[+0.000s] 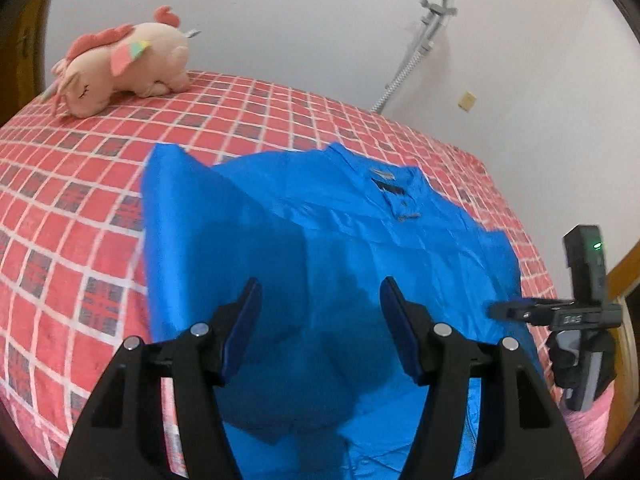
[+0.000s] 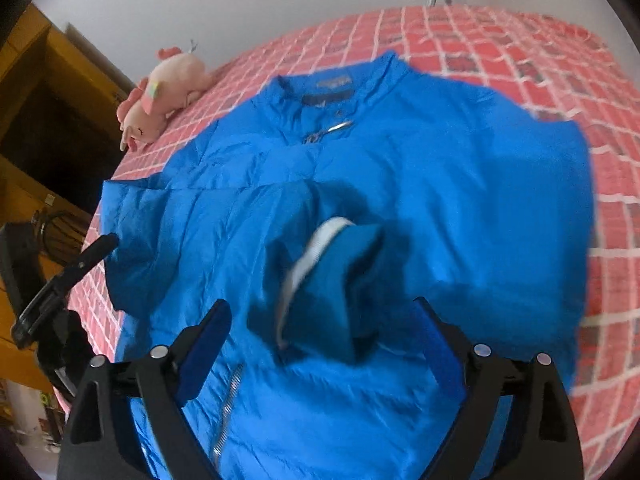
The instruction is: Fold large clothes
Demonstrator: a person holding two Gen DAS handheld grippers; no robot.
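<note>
A bright blue jacket point(image 1: 340, 240) lies front up on the red checked bed point(image 1: 80, 184), collar toward the far wall. One sleeve is folded across its chest. My left gripper point(image 1: 320, 304) is open above the folded sleeve and holds nothing. In the right wrist view the jacket point(image 2: 460, 184) fills the middle, with a sleeve cuff point(image 2: 332, 280) lying on the front near its zipper. My right gripper point(image 2: 324, 328) is open just above that cuff and holds nothing. The right gripper also shows in the left wrist view point(image 1: 576, 312) at the jacket's right edge.
A pink plush unicorn point(image 1: 124, 64) lies at the bed's far left corner; it also shows in the right wrist view point(image 2: 164, 92). White walls stand behind the bed. A grey hose and bracket point(image 1: 420, 32) hang on the wall. A wooden cabinet point(image 2: 44, 92) stands left of the bed.
</note>
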